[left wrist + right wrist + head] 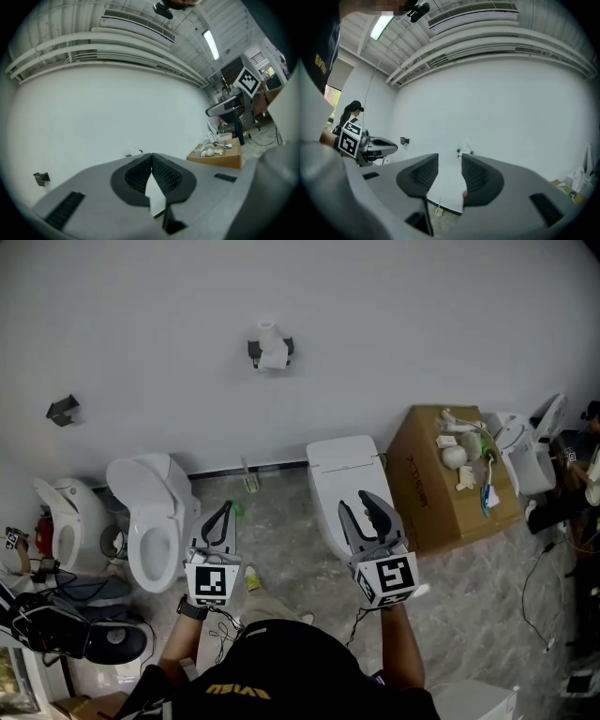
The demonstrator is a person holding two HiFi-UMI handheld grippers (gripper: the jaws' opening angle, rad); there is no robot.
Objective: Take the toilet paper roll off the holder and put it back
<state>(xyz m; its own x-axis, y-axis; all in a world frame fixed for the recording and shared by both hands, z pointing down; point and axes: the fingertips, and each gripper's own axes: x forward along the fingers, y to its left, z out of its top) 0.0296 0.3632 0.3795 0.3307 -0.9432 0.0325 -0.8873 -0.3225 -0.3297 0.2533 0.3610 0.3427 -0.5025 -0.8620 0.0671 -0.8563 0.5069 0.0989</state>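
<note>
Roll: the toilet paper roll [271, 345] sat on its holder [254, 351] on the white wall [422, 315], in the upper middle of the head view, well apart from both grippers.
Left gripper: the left gripper [226, 510] was in the lower left of centre, jaws closed tip to tip, with nothing between them.
Right gripper: the right gripper [357, 502] was in the lower right of centre, jaws standing apart, with nothing held.
Risk 1: I judged that a grip on the soft outer paper alone could crush the roll or tear the loose end.
Risk 2: a roll that slipped off could fall to the floor [281, 521], or into the open toilet [155, 521] at lower left.
Risk 3: the closed toilet [339, 470] below the wall could hinder the approach.
Surface: the floor looked like grey marble tile, hard and probably smooth.
Room: a cardboard box [427, 493] with small things on top was at the right, and a 2nd, empty holder [62, 410] at the far left.
</note>
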